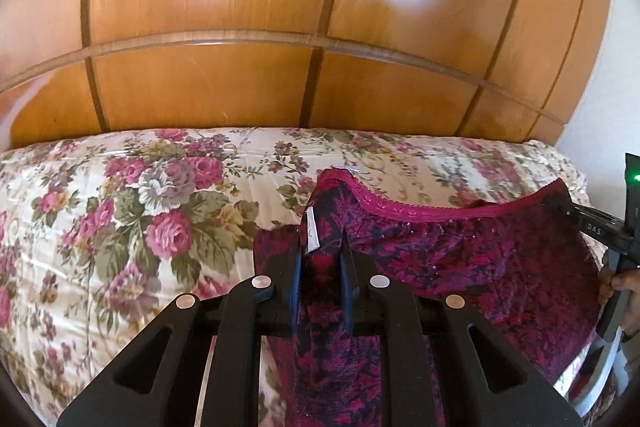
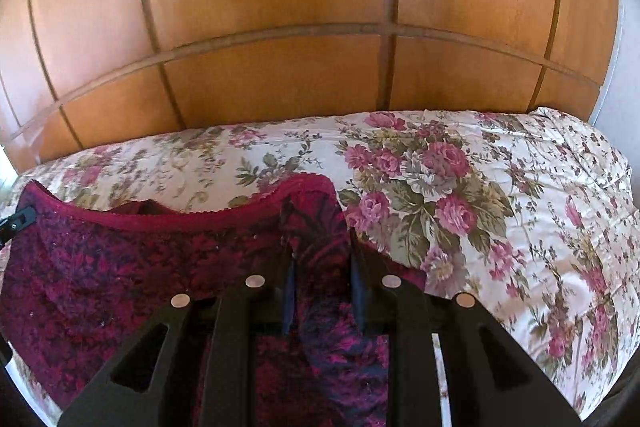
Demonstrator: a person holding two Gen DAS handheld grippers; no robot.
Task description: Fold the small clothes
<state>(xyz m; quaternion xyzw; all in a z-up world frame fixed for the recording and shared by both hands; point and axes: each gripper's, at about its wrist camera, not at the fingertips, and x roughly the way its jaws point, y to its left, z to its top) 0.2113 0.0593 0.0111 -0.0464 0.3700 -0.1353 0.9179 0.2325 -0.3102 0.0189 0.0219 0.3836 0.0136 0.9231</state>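
Observation:
A small magenta and dark blue patterned garment with a pink lace waistband is held up above the bed between both grippers. My left gripper is shut on its left corner, where a white label hangs. My right gripper is shut on its right corner. The garment stretches to the left in the right wrist view. The right gripper also shows at the right edge of the left wrist view. The left gripper's tip shows at the left edge of the right wrist view.
A bed with a cream floral quilt lies under the garment and also shows in the right wrist view. A glossy wooden panelled wardrobe stands right behind the bed. A white wall is at the right.

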